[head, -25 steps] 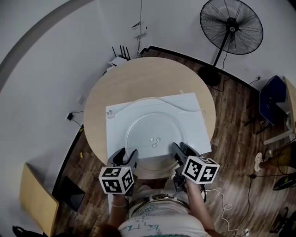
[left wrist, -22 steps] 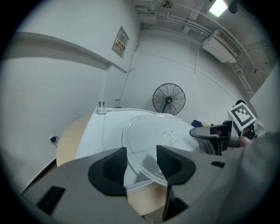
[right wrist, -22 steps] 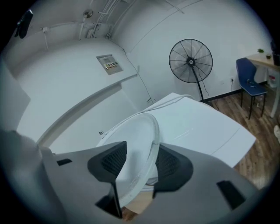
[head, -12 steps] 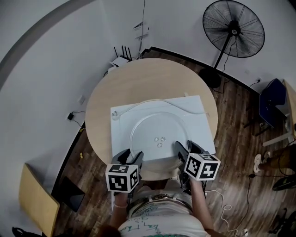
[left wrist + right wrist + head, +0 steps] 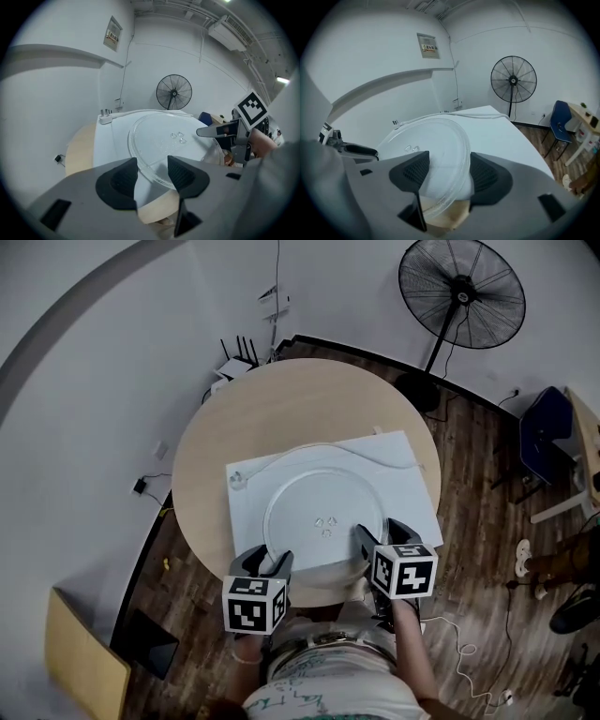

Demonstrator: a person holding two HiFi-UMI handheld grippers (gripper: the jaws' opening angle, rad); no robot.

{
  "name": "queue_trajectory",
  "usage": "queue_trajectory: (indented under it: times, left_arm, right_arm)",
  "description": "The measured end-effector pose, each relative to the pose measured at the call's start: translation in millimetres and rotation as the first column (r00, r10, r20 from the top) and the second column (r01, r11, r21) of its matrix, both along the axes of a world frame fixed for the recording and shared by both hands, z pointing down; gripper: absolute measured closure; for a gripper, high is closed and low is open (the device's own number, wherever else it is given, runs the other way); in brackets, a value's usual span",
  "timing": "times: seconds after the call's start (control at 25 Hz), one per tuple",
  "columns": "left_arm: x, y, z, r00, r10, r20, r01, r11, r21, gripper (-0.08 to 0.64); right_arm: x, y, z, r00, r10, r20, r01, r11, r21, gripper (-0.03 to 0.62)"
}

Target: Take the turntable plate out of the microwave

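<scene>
On the flat white top (image 5: 405, 465) of a box standing on the round table (image 5: 281, 409), we see the turntable plate (image 5: 323, 507) lying flat. It is a clear glass disc with a raised rim and three small nubs (image 5: 325, 523) near its centre.

At its near-left edge the left gripper (image 5: 265, 562) is released, jaws apart. In the left gripper view the rim runs between the dark ribbed pads, and neither appears to press on it. At the near-right edge the right gripper (image 5: 380, 535) is released too. Its jaws have just been opening, and the rim shows between them with no pad clamped on it.

A thin white cable (image 5: 309, 448) curves along the far side of the top, beyond the plate, with its plug (image 5: 237, 482) at the far-left corner. The table is pale, smooth wood and the floor (image 5: 469, 474) is dark planking. At far right a black pedestal fan (image 5: 459, 292) with a round wire cage stands by the white wall.
</scene>
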State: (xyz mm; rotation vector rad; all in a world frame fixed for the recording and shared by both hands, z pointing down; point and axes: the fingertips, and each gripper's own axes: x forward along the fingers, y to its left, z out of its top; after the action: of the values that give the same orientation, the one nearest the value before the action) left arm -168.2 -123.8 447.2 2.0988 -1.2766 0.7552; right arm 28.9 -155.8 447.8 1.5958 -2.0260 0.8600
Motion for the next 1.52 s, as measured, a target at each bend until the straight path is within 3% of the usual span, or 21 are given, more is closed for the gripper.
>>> queue_trajectory:
  times: [0.4, 0.68, 0.92, 1.04, 1.28, 1.36, 1.44, 1.52]
  left_arm:
    - [-1.8, -0.3, -2.4, 0.999, 0.004, -0.044, -0.002, 1.000, 0.024, 0.354]
    - [-16.1, 0.3, -9.7, 0.999, -0.041, -0.034, 0.044, 0.996, 0.074, 0.397]
    - [-19.9, 4.7, -24.7, 0.997, -0.056, -0.060, 0.065, 0.986, 0.154, 0.508]
    - [-18.3, 9.8, -33.4, 0.997, -0.044, -0.065, 0.057, 0.975, 0.216, 0.525]
    - [-4.1, 27.1, -31.6, 0.997, 0.005, -0.076, 0.015, 0.962, 0.271, 0.529]
    - [0.7, 32.9, -32.3, 0.997, 0.021, -0.078, 0.004, 0.954, 0.298, 0.529]
    - [4.6, 39.8, -33.6, 0.996, 0.036, -0.077, -0.008, 0.946, 0.325, 0.529]
    - [7.1, 47.0, -33.3, 0.997, 0.045, -0.070, -0.018, 0.940, 0.341, 0.531]
  right_arm:
    - [0.7, 1.1, -2.9, 0.996, -0.072, -0.050, 0.076, 0.992, 0.097, 0.318]
    - [1.4, 7.7, -10.1, 0.992, -0.126, -0.008, 0.126, 0.984, 0.127, 0.313]
    - [-3.1, 16.1, -17.9, 0.982, -0.186, -0.024, 0.187, 0.963, 0.193, 0.318]
    - [-3.4, 21.8, -22.1, 0.980, -0.197, -0.030, 0.198, 0.954, 0.226, 0.369]
    - [-4.7, 37.0, -27.2, 0.975, -0.222, -0.033, 0.222, 0.931, 0.289, 0.459]
    - [-7.0, 43.1, -29.2, 0.972, -0.230, -0.043, 0.231, 0.921, 0.314, 0.497]
    - [-10.5, 51.1, -31.4, 0.969, -0.240, -0.061, 0.247, 0.906, 0.345, 0.583]
    - [-15.4, 60.2, -32.7, 0.962, -0.264, -0.073, 0.273, 0.890, 0.366, 0.601]
